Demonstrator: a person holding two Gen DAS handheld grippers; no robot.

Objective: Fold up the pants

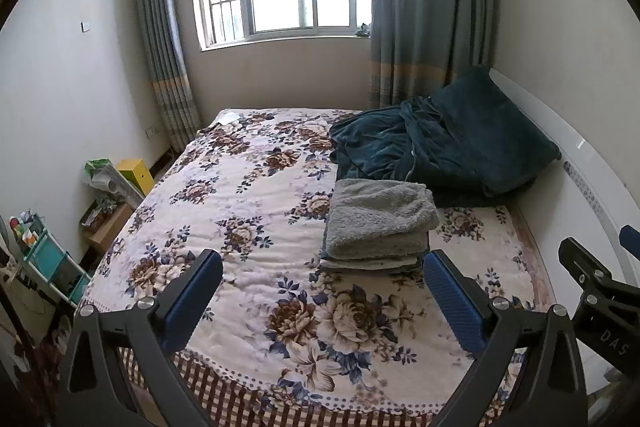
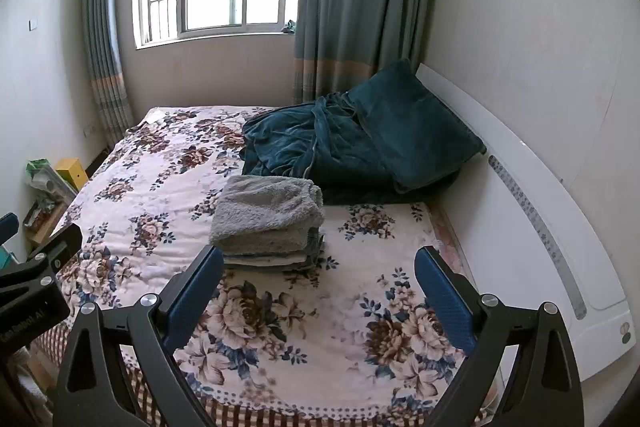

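A stack of folded clothes topped by fluffy grey pants [image 1: 378, 217] lies on the floral bedspread [image 1: 248, 195]; it also shows in the right wrist view [image 2: 268, 217]. My left gripper [image 1: 322, 267] is open and empty, held above the near part of the bed, short of the stack. My right gripper [image 2: 318, 265] is open and empty, also above the near bed, with the stack just beyond its left finger [image 2: 196, 291]. The right gripper's body shows at the right edge of the left wrist view [image 1: 600, 287].
A crumpled dark teal blanket and pillow [image 1: 444, 143] lie behind the stack against the white headboard [image 1: 580, 187]. A window with blue curtains is at the far wall. Boxes and a small shelf [image 1: 48, 259] stand on the floor left of the bed.
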